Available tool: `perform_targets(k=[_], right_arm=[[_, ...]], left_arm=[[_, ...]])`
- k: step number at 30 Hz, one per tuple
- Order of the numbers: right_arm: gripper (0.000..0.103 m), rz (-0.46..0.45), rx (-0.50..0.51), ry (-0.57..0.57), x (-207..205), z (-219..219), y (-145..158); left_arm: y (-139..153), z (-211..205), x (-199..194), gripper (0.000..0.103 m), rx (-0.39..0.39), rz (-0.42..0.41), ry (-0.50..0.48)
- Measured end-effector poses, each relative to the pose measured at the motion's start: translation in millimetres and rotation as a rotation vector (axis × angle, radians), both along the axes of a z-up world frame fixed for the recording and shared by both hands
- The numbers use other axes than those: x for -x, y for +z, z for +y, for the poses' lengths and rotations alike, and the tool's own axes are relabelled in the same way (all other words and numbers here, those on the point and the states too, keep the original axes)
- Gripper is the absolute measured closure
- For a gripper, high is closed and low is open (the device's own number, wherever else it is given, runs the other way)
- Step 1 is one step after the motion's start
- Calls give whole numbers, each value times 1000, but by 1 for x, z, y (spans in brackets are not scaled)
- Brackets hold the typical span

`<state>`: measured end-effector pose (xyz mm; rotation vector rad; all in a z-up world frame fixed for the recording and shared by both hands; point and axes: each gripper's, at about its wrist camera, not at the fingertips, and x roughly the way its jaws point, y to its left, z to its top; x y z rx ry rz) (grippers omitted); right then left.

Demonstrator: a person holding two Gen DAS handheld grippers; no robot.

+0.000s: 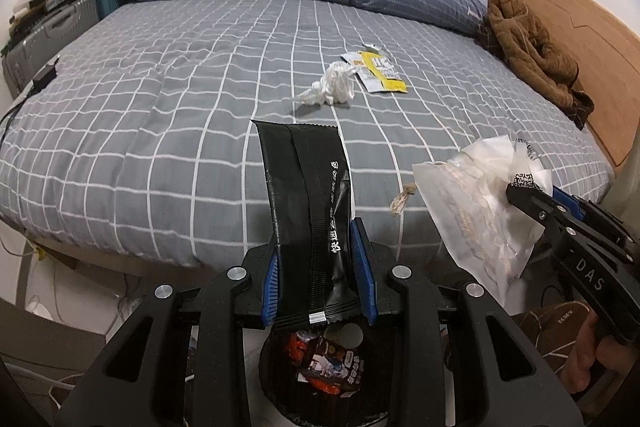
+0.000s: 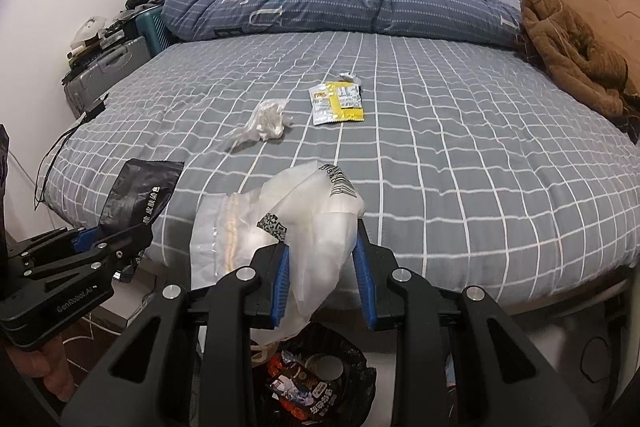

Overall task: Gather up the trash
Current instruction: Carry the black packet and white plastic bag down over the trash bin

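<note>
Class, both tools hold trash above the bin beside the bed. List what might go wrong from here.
1. The black wrapper sticks up tall from the left tool; on release it may tip past the bin.
2. The clear bag bulges out of the right tool and could catch on the rim.
3. The tissue and yellow packet could be left on the bed.

Black wrapper (image 1: 308, 199): glossy plastic film, creased, crimped ends. Clear bag (image 2: 288, 227): thin translucent plastic, crumpled, slightly cloudy. Bed sheet (image 1: 160, 115): matt woven cloth, grey with white grid. Yellow sachet (image 2: 338, 103): shiny printed foil or plastic. Headboard (image 1: 580, 39): smooth pale wood. Brown garment (image 2: 576, 59): rough, fleecy cloth.
</note>
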<state>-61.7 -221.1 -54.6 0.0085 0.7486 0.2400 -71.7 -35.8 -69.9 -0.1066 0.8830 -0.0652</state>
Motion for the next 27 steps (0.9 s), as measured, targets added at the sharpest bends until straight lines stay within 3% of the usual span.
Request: perform_targets(k=[27], right_arm=[[76,134,30,7,53,0,-48]], left_arm=[[-41,-4,60,72,-9,113,1]])
